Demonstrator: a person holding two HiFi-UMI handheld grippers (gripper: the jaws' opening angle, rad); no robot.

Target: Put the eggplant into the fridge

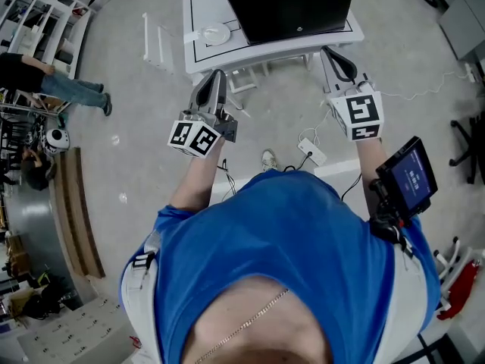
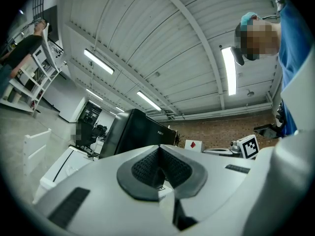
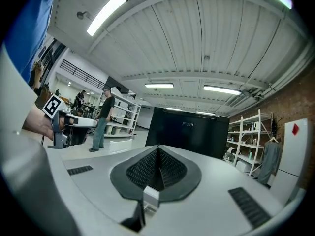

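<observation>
No eggplant shows in any view. A black box-shaped fridge (image 1: 292, 2) stands on a white table (image 1: 265, 51) straight ahead, its dark front also in the left gripper view (image 2: 135, 132) and the right gripper view (image 3: 189, 132). My left gripper (image 1: 215, 76) is held in front of the table's left part. Its jaws are shut with nothing between them (image 2: 158, 149). My right gripper (image 1: 328, 53) reaches toward the table's right corner, also shut and empty (image 3: 158, 149). Each gripper shows in the other's view: the right one (image 2: 248, 146), the left one (image 3: 64, 127).
A white plate (image 1: 215, 33) lies on the table left of the fridge. A low white rack (image 1: 155, 40) stands left of the table. A power strip (image 1: 312, 152) and cables lie on the floor. A person (image 1: 68, 89) stands by shelves (image 1: 38, 14) far left.
</observation>
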